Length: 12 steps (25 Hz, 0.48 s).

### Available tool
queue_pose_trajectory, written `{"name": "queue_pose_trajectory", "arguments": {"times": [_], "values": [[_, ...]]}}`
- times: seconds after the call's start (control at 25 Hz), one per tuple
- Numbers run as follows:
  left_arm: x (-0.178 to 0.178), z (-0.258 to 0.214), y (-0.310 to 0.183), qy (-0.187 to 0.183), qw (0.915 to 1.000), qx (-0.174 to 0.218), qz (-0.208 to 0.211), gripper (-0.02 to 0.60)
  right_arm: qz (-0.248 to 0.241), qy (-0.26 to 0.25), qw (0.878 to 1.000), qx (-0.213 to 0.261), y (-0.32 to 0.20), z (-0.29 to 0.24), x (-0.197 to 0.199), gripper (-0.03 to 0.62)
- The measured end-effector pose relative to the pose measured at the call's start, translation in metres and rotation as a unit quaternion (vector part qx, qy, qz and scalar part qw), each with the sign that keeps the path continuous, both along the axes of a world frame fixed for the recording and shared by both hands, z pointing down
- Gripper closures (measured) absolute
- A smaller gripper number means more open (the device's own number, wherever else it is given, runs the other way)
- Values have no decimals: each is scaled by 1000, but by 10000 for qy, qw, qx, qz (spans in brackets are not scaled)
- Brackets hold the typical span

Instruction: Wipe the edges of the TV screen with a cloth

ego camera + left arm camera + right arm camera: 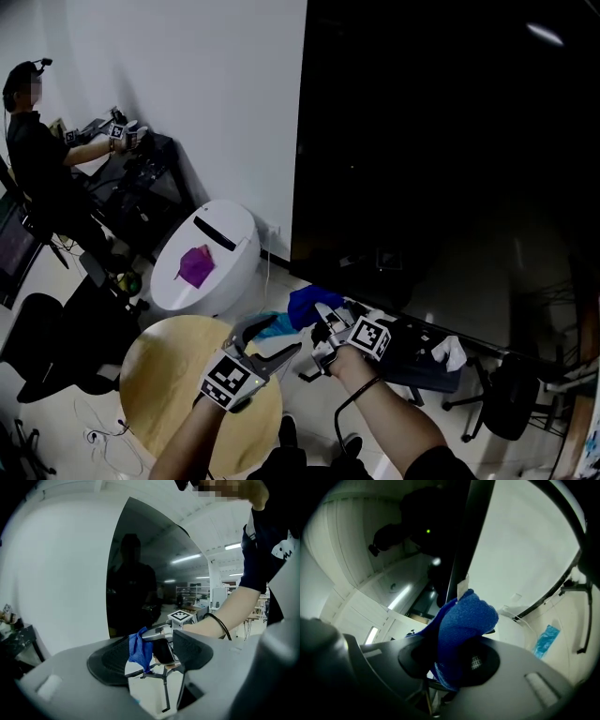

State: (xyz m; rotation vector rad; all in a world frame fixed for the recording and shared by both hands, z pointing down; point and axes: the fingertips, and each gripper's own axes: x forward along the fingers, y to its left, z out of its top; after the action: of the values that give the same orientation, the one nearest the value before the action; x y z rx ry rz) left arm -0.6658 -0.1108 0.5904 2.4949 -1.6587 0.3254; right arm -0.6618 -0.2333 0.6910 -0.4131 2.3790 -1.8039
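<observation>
The right gripper [322,317] pinches a blue cloth [302,305] low by the TV [450,141], near its bottom left corner; contact cannot be told. The left gripper [277,339], jaws spread and gripping nothing, hovers just beside it over a round table [159,375]. Bare wall [187,94] runs along the TV's left edge.
</observation>
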Motion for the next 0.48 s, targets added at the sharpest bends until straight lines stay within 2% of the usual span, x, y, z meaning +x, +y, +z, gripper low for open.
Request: {"name": "queue_pose_trajectory", "arguments": {"times": [0.12, 0.24, 0.36, 0.48], "values": [[-6, 9, -2, -466, 9988, -119, 108, 295, -179, -11, 9998, 31, 8, -2, -23, 473], [-13, 22, -5, -1091, 9932, -328, 249, 260, -335, 20, 9994, 51, 16, -3, -42, 473], [-15, 35, -8, -1818, 9811, -522, 406, 235, -546, 131, 9983, 126, 27, -4, -53, 473], [-15, 51, -11, -2321, 9678, -732, 648, 232, -835, 227, 9958, 310, 44, -9, -61, 473]]}}
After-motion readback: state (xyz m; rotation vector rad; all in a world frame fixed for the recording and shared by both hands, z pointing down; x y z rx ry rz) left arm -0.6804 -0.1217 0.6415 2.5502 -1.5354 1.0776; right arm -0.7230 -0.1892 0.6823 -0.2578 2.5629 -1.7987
